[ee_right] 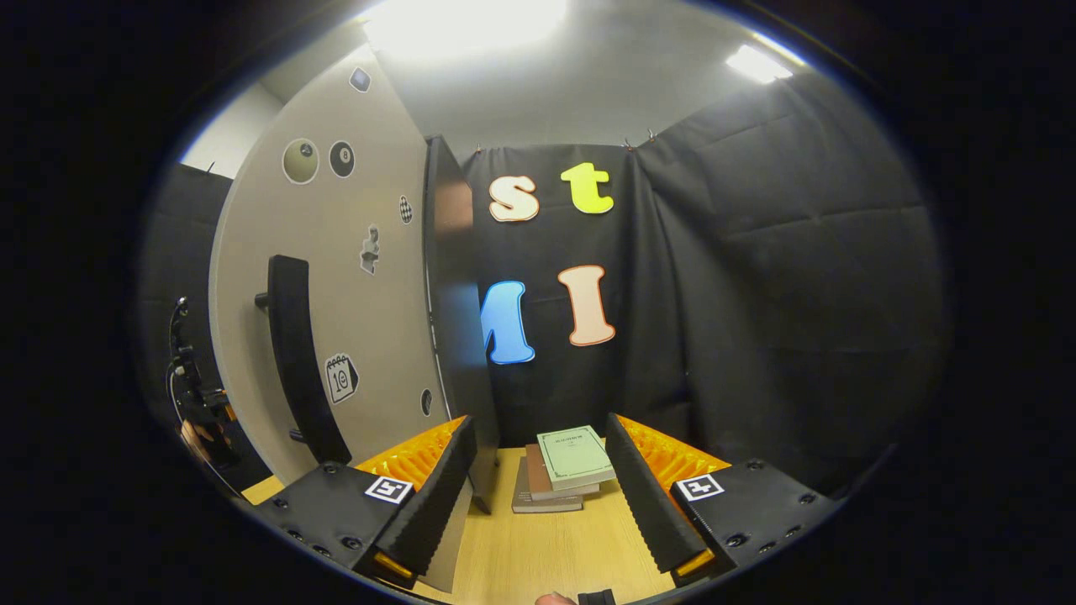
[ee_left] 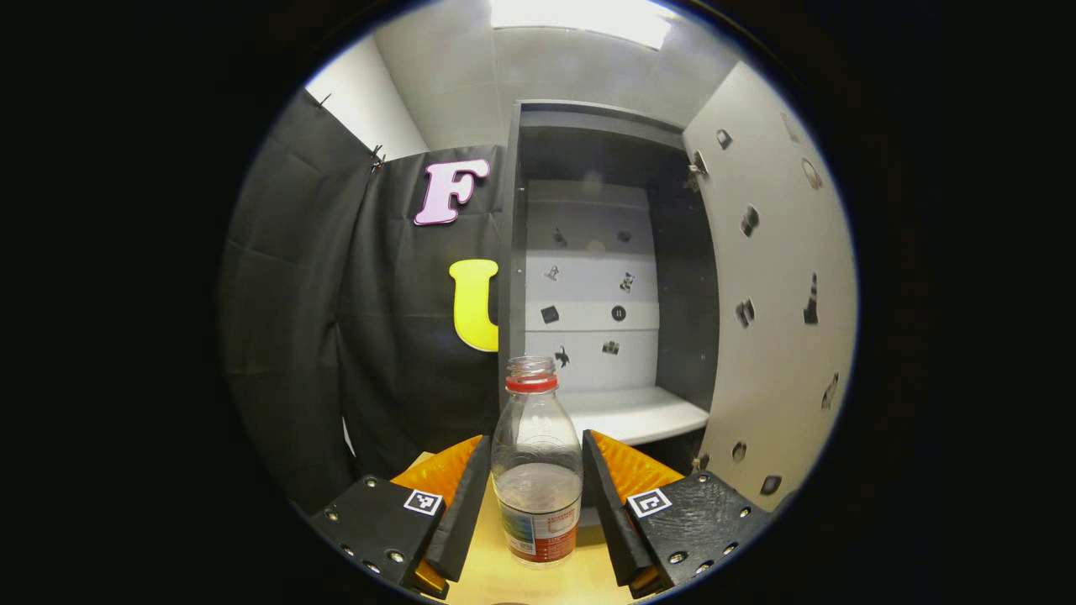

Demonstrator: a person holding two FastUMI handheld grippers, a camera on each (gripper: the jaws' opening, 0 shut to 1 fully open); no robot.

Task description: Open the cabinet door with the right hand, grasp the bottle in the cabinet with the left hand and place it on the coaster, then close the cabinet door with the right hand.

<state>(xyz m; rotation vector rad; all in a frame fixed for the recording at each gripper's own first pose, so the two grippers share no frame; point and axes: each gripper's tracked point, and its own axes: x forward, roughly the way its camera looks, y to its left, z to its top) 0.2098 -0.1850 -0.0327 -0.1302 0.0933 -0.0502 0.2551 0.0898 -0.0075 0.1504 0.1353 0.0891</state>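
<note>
left tool (ee_left: 538,496) – fingers flank clear plastic bottle with red neck ring (ee_left: 537,470), contact cannot be told | bottle upright on pale wooden bench (ee_left: 487,571), outside open grey cabinet (ee_left: 605,277) | coaster to be located, bottle lowered level | right tool (ee_right: 538,496) released – white door's black handle (ee_right: 294,361) to be reached afterwards

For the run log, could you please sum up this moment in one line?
door: open | bottle: upright on table, between left gripper fingers, contact unclear | right gripper: open, empty | books: stacked
</note>
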